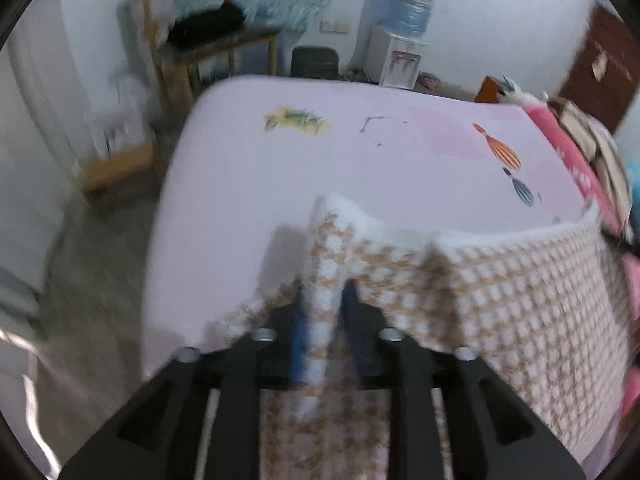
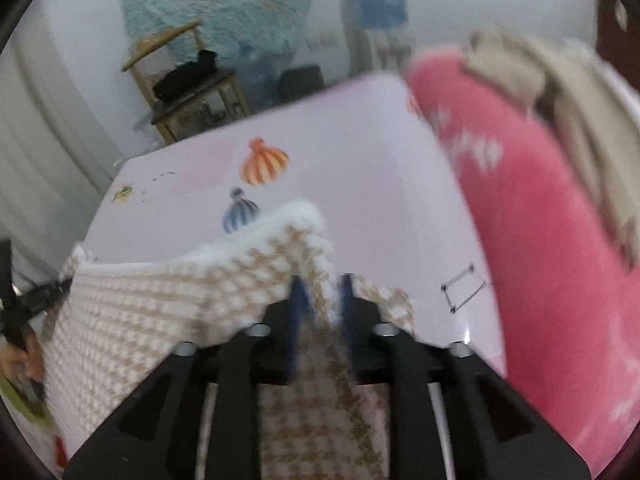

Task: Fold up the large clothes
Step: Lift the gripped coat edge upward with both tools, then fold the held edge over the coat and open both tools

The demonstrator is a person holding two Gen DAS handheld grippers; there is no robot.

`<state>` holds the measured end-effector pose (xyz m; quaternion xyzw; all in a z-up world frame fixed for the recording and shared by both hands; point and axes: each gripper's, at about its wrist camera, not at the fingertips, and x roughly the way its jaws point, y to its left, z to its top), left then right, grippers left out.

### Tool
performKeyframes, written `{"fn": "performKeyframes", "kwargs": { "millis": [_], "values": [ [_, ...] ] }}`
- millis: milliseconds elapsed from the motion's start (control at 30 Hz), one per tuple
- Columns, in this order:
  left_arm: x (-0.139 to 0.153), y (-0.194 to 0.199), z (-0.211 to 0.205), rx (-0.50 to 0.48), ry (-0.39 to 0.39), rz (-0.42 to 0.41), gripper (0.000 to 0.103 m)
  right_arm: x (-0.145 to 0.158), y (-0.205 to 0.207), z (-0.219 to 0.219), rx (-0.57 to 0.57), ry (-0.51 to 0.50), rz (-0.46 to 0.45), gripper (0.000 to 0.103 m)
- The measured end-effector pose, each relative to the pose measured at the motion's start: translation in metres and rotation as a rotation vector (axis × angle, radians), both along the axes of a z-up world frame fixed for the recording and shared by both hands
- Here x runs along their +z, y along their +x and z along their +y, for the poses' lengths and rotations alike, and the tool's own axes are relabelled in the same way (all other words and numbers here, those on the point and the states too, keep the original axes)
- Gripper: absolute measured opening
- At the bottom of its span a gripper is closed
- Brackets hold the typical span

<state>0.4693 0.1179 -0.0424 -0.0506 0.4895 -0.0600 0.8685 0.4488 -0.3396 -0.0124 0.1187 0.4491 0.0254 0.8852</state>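
Observation:
A large tan-and-white houndstooth garment [image 1: 500, 300] with a white fleecy edge hangs stretched between both grippers above a pale pink table [image 1: 280, 168]. My left gripper [image 1: 324, 300] is shut on the garment's left corner, the cloth pinched between its blue pads. My right gripper [image 2: 320, 296] is shut on the garment's [image 2: 160, 300] right corner in the same way. The cloth's top edge runs taut from one gripper to the other. The left gripper [image 2: 24, 304] shows at the left edge of the right wrist view.
The pink table [image 2: 360, 168] has balloon prints. A pink cloth [image 2: 540, 220] and beige clothes [image 2: 560, 92] lie piled along its right side. Beyond stand a wooden shelf [image 1: 212, 52], a dark chair [image 1: 314, 62] and a water dispenser [image 1: 400, 40].

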Motion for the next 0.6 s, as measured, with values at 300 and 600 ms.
{"fn": "performKeyframes", "kwargs": {
  "millis": [300, 600],
  "values": [
    [0.0, 0.002, 0.071, 0.14, -0.48, 0.035, 0.047, -0.005, -0.018, -0.079, -0.155, 0.423, -0.013, 0.069],
    [0.062, -0.055, 0.081, 0.197, -0.421, -0.093, 0.048, 0.041, -0.09, -0.073, -0.208, 0.329, -0.085, 0.069]
  ]
}}
